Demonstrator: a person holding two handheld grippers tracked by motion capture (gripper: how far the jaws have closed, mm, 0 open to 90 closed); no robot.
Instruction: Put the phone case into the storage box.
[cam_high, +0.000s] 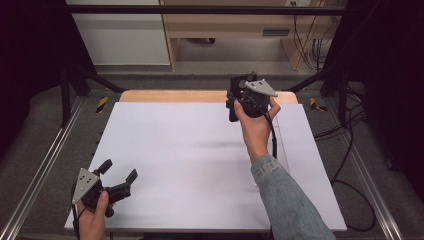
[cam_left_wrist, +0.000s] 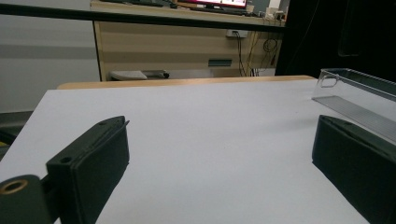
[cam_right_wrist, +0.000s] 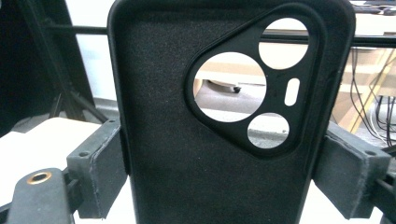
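Observation:
A black phone case (cam_right_wrist: 163, 116) with a triangular camera cut-out and round holes stands upright between my right gripper's (cam_right_wrist: 224, 179) jaws, which press on its two long sides. In the high view the right gripper (cam_high: 240, 96) is held up over the far edge of the white table (cam_high: 190, 155), with the case (cam_high: 233, 113) hanging dark at its front. My left gripper (cam_high: 120, 170) rests low at the near left corner, open with nothing in it. In the left gripper view its jaws stand wide apart (cam_left_wrist: 219, 158) over bare white tabletop.
A clear plastic tray (cam_left_wrist: 355, 93) lies on the right part of the table, faint in the high view (cam_high: 283, 145). A wooden strip (cam_high: 175, 96) runs along the far edge. Black frame posts and cables flank the table.

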